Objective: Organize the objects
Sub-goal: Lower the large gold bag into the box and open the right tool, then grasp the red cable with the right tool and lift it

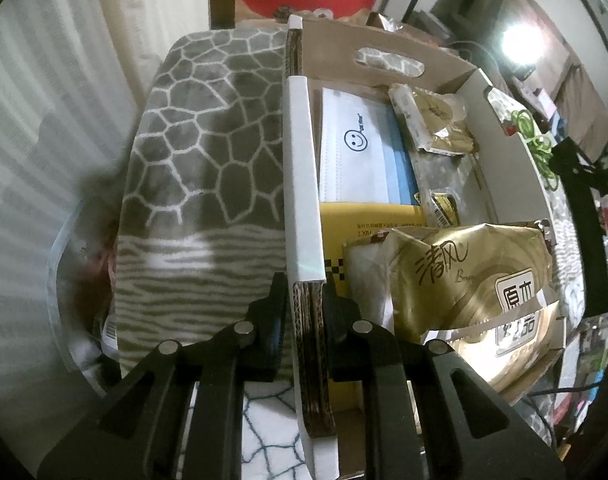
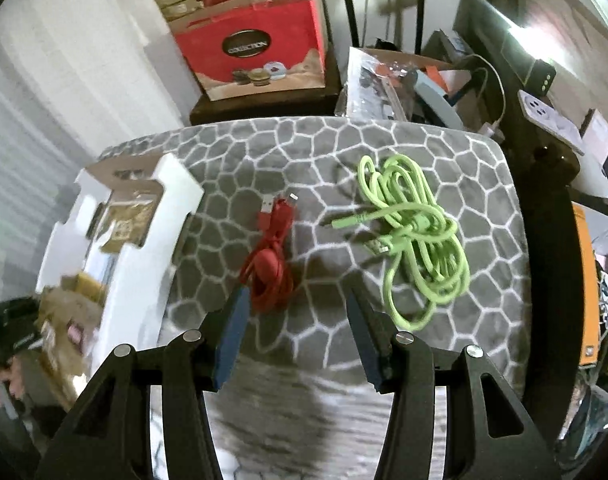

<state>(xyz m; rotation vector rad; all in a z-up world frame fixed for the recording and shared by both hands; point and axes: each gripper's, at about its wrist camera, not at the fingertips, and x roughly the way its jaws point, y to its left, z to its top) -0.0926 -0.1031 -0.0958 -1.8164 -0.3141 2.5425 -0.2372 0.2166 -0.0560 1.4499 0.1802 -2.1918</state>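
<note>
Left gripper (image 1: 308,292) is clenched on the near wall of the cardboard box (image 1: 301,152), pads pressing the corrugated edge from both sides. Box contents: gold tissue pack (image 1: 464,276) at 3 o'clock of the grip, yellow packet (image 1: 368,216) under it, pack of face masks (image 1: 360,148) at 12 o'clock, small gold sachets (image 1: 436,116) at 1 o'clock. Box sits on the grey patterned blanket (image 1: 207,140). Right gripper (image 2: 295,304) is released, jaws apart, nothing between them, hovering over the blanket. Red cable (image 2: 269,256) lies at 11 o'clock of it, green cable (image 2: 416,236) at 1 o'clock, both outside the box. Red gift box (image 2: 255,44) sits beyond the blanket at 12 o'clock.
</note>
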